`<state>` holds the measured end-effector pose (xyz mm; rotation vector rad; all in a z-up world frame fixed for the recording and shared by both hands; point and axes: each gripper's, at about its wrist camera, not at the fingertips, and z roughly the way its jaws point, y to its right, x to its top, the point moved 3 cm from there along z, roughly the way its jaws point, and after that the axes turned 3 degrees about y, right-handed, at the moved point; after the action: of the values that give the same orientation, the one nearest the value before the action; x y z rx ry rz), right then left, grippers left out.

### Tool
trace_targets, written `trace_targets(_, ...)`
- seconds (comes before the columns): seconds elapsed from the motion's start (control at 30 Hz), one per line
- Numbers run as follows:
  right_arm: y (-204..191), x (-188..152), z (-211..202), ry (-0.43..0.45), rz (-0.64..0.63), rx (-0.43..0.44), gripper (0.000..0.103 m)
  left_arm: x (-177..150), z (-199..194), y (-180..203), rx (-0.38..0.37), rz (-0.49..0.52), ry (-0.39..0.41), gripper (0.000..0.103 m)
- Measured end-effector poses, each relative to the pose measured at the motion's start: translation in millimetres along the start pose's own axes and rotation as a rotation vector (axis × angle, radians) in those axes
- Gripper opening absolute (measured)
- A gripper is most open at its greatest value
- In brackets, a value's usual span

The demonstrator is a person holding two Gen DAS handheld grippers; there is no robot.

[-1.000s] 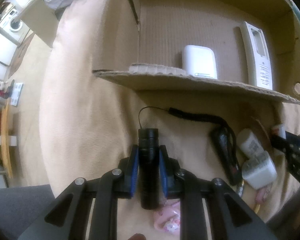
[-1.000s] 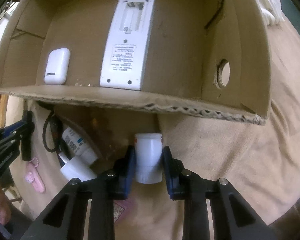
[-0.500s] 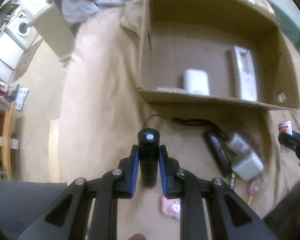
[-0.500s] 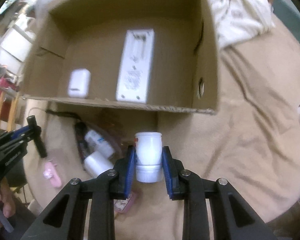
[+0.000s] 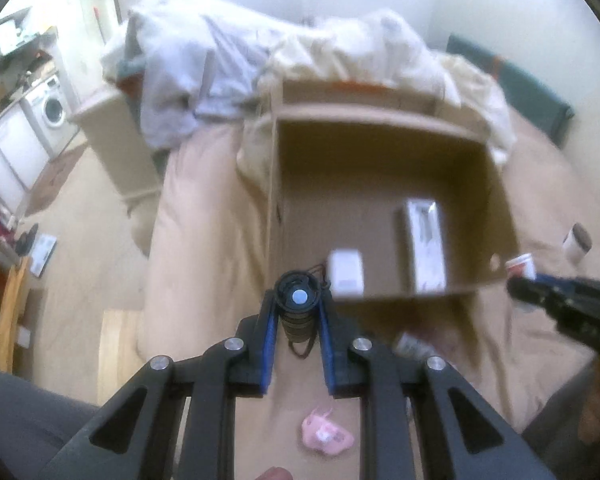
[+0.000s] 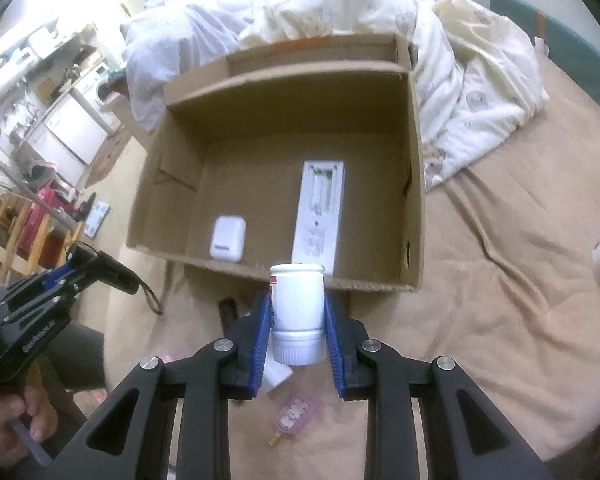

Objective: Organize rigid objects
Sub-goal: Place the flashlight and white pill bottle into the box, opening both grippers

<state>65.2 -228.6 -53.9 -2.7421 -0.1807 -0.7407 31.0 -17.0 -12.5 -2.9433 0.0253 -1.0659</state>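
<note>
On the left, the left gripper [image 5: 299, 312] is clamping its blue-padded jaws on a short black ribbed cylinder with a pale round end face [image 5: 299, 307] and a thin cord dangling from it, holding it off the bed just before the near wall of the open brown cardboard box [image 6: 414, 184]. The box is sitting on the tan bedspread [image 6: 500, 300]. Inside it, a small white rounded case [image 6: 228, 238] is lying left of a long white remote-like device with its back facing up [image 6: 319, 216]. To the right, the right gripper [image 6: 297, 320] is squeezing a white plastic bottle with a ribbed cap [image 6: 297, 312], held cap toward the camera, also at the box's near edge. A small pink item [image 5: 326, 434] is resting on the bedspread below the grippers.
</note>
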Motion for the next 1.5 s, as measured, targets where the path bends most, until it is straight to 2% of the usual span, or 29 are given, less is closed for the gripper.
trace_targets(0.3, 2, 38, -23, 0.172, 0.017, 0.022, 0.028, 57, -12, 4, -0.024, 0.022, 0.090, 0.017)
trace_targets(0.5, 8, 73, -16, 0.187, 0.018, 0.018, 0.028, 94, 5, 6, -0.037, 0.043, 0.094, 0.017)
trace_targets(0.6, 16, 88, 0, 0.165, 0.038, 0.016, 0.028, 103, 29, 11, -0.045, 0.051, 0.066, 0.017)
trace_targets(0.73, 23, 93, 25, 0.118, 0.066, -0.001, 0.028, 95, 66, 22, -0.108, 0.055, -0.017, 0.017)
trace_targets(0.83, 26, 86, 42, 0.065, 0.089, -0.005, 0.028, 81, 87, 30, -0.101, 0.090, -0.045, 0.017)
trace_targets(1.03, 22, 71, 71, -0.044, 0.071, -0.029, 0.028, 57, 128, 35, -0.088, 0.098, -0.175, 0.017)
trace_targets(1.2, 19, 60, 91, -0.123, 0.061, -0.031, 0.028, 53, 137, 38, -0.052, 0.136, -0.175, 0.017)
trace_targets(1.5, 21, 57, 106, -0.171, 0.065, -0.060, 0.028, 54, 138, 41, -0.040, 0.152, -0.180, 0.018)
